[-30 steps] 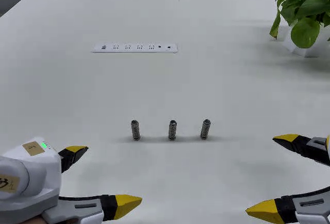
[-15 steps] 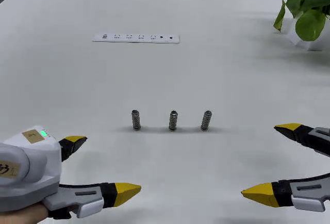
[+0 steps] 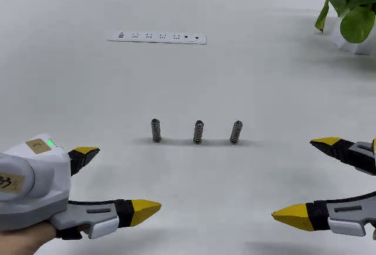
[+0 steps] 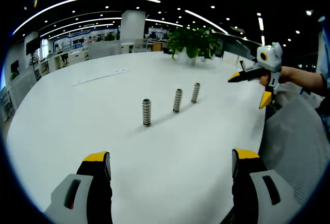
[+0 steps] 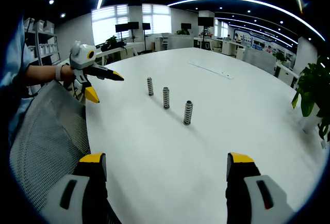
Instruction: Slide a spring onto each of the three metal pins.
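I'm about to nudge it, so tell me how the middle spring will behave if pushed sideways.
The middle spring stands tall and narrow on the table, so it would probably flex or tip unless something inside anchors it. Its open wire coils likely give under a squeeze. Thin wire suggests it is light.

White table (image 3: 264,90) carries a white power strip (image 3: 157,37) towards its far side and a green potted plant (image 3: 357,24) at far right.

My head camera looks down over the table (image 3: 247,79), while my left gripper (image 3: 128,178) and right gripper (image 3: 292,178) cameras sit low, angled inward, all three sharing the springs (image 3: 198,132).
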